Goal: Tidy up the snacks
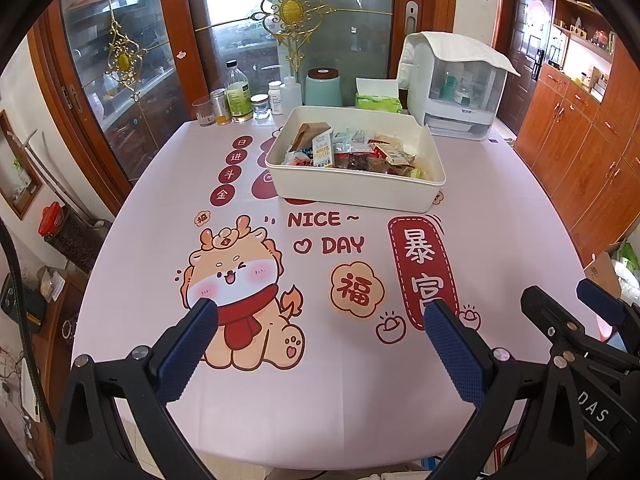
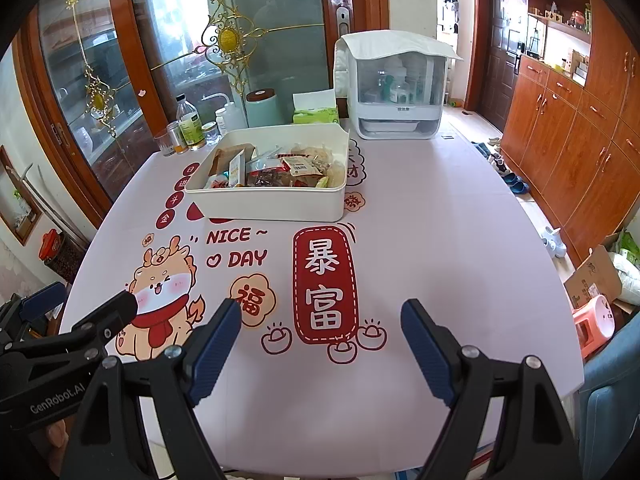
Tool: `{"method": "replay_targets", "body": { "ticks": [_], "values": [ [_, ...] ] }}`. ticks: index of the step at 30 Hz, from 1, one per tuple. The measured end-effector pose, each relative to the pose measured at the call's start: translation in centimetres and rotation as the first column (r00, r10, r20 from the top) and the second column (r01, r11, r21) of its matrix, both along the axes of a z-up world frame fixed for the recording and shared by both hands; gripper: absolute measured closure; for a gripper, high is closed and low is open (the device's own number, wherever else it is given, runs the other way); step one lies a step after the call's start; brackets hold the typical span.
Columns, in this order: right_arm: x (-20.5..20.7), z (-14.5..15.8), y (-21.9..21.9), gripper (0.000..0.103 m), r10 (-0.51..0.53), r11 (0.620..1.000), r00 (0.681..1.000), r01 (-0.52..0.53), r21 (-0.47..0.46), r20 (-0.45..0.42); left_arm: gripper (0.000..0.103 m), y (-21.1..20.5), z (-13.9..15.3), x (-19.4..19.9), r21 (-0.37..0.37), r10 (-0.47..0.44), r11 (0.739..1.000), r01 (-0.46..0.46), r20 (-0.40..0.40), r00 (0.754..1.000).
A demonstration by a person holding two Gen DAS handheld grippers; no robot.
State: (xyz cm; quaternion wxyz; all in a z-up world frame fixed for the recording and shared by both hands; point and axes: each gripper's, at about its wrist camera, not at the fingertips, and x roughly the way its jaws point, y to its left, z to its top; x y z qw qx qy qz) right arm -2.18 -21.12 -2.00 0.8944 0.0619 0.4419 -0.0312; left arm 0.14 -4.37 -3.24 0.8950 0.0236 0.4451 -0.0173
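A white rectangular bin (image 1: 360, 194) stands on the far half of the table, filled with several snack packets (image 1: 360, 152). It also shows in the right wrist view (image 2: 276, 204), with the snack packets (image 2: 280, 168) inside. My left gripper (image 1: 320, 312) is open and empty, low over the near part of the table above the dragon print. My right gripper (image 2: 320, 312) is open and empty beside it on the right. The right gripper's fingers (image 1: 600, 306) show at the right edge of the left wrist view; the left gripper's finger (image 2: 116, 310) shows at the left of the right wrist view.
The pink printed tablecloth (image 1: 360, 380) covers the table. At the back stand bottles and jars (image 1: 240, 96), a teal canister (image 1: 323, 87), a tissue box (image 1: 378, 98) and a white cabinet-like appliance (image 1: 456, 88). Glass doors lie behind; wooden cupboards (image 2: 568, 152) at right.
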Motion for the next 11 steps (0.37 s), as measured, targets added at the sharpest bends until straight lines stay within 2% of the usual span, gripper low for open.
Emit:
{"method": "replay_targets", "body": {
  "ticks": [11],
  "values": [
    [-0.09, 0.00, 0.10, 0.020, 0.001, 1.000, 1.000, -0.001, 0.000, -0.001, 0.001, 0.12, -0.15, -0.14, 0.001, 0.004, 1.000, -0.004, -0.008, 1.000]
  ]
}}
